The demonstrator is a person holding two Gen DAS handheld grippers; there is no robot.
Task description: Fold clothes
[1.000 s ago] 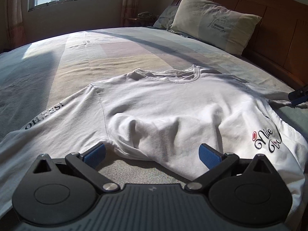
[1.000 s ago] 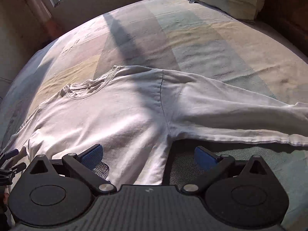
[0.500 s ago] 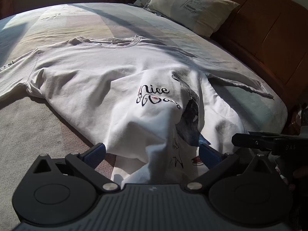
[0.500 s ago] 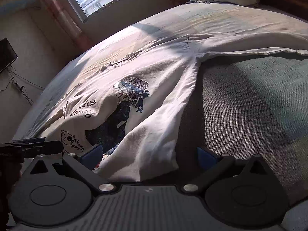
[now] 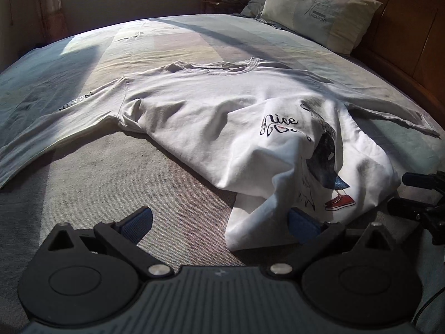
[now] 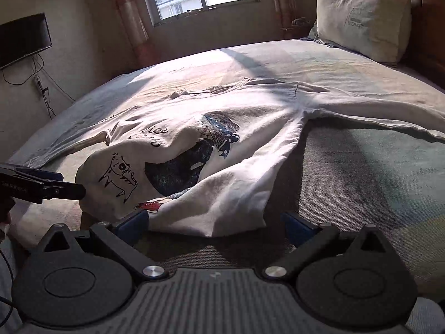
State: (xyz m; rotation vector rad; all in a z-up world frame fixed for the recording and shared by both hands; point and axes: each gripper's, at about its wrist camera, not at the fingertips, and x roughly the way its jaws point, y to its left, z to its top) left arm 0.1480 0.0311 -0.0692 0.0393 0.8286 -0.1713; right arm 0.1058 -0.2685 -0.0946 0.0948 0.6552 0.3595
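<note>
Hem of the white shirt (image 5: 222, 128) lay bunched toward us, its near edge at five o'clock beside our left gripper (image 5: 219, 222), whose jaws stood wide and held nothing. Our right gripper (image 6: 214, 225) also gaped wide, the hem just ahead of its pads, the cloth ungripped. The shirt lay across the bed (image 5: 83, 183), sleeves out to nine and three o'clock, with bare cover around it. We read "nice" on the chest, "YES!" on the sleeve, and "DREAMCITY" on the pillow (image 5: 319, 11).

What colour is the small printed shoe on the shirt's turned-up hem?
Red with a white sole, clearest in the left wrist view.
</note>
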